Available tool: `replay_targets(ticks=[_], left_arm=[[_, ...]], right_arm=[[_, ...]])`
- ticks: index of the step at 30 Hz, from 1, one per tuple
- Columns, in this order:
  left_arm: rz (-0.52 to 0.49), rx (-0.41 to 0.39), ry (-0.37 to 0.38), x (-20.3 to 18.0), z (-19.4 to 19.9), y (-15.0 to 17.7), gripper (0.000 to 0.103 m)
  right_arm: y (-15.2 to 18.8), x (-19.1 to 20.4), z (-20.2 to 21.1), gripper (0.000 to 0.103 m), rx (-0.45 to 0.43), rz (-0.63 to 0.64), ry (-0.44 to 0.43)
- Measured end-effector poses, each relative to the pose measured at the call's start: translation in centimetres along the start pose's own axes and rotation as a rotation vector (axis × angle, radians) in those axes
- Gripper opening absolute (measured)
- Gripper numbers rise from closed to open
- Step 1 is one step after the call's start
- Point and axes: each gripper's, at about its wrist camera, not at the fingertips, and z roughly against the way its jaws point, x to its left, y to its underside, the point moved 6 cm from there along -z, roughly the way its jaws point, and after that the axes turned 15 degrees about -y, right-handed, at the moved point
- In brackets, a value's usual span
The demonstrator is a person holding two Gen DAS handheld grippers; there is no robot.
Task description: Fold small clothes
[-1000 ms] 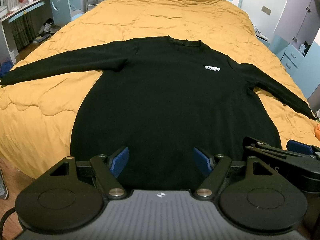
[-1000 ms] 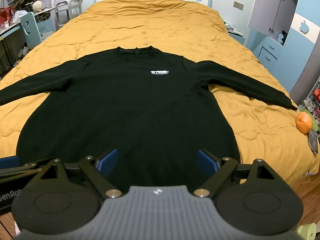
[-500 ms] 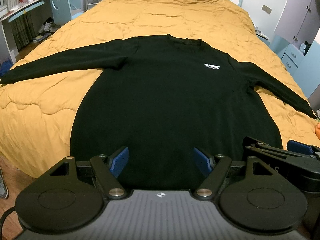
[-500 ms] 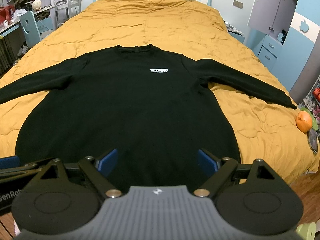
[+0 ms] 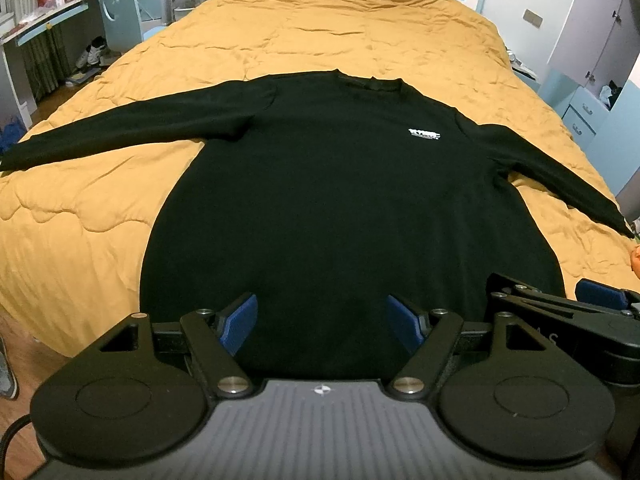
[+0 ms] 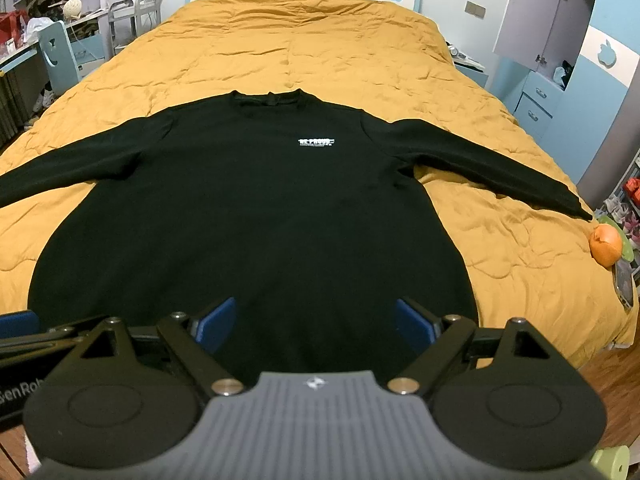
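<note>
Black long-sleeved sweatshirt (image 5: 344, 200) spread flat on the mustard quilt (image 5: 320, 28), hem just ahead of both fingertip pairs; left gripper (image 5: 322, 322) and right gripper (image 6: 314, 322) each with fingers spread, holding nothing. Compared with a second earlier, nothing has shifted; the sleeves lie outstretched as before.

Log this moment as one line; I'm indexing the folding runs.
stage: pre-grasp | black sweater flat, sleeves spread, unfolded on yellow quilt | left gripper open, empty | right gripper open, empty, near hem
</note>
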Motion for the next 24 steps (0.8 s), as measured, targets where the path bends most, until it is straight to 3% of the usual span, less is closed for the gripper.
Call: replay_targets(ticks=[24], left_arm=[[0.0,0.004,0.001,-0.07,-0.02,0.16,0.086]], right_arm=[[-0.04,0.02,-0.17,0.083,0.009,0.0,0.003]])
